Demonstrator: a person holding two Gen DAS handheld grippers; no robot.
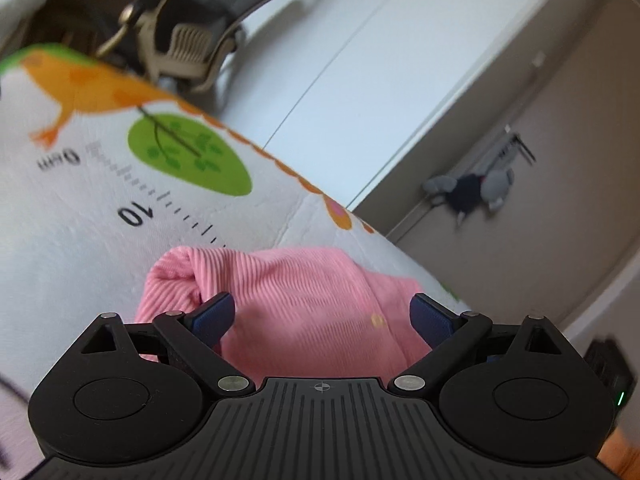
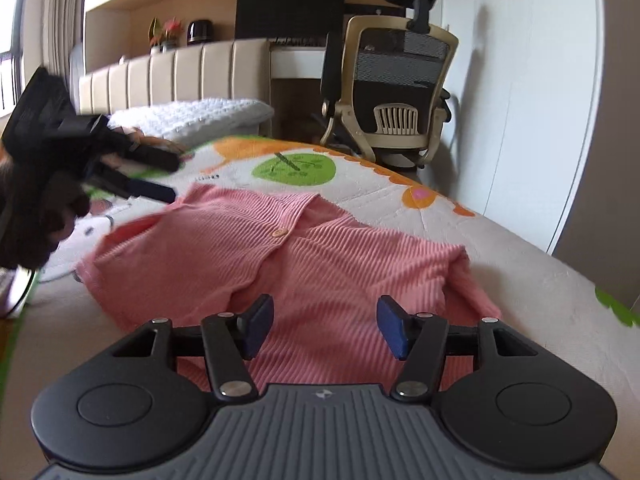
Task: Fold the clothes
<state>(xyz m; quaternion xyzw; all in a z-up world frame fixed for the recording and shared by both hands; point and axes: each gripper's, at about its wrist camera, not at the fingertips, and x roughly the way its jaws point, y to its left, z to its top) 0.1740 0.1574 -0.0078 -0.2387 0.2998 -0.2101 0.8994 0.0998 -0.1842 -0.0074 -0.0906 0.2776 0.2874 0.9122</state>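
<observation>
Both tongs stand with jaws spread wide and nothing between them. Nearest the right camera, the right gripper (image 2: 326,326) hovers low over the near edge of the pink ribbed cardigan (image 2: 280,264), its blue pads (image 2: 260,326) apart on either side of bare fabric, probably so it can close on the hem or smooth it. The cardigan lies spread on the printed mat (image 2: 520,280), front up, one button (image 2: 279,233) showing at the placket and a fold already bunched at its right side. Farther off at the left, the left gripper (image 2: 160,178) hangs just above the collar end, gaping and apparently clear of the cloth, held by a dark-gloved hand (image 2: 36,216); its own view shows pink cloth below the parted fingers. Placed at opposite ends, the two seem ready to lift and fold the garment together. Beyond the mat stand an office chair (image 2: 396,92) and a padded headboard (image 2: 172,76).
</observation>
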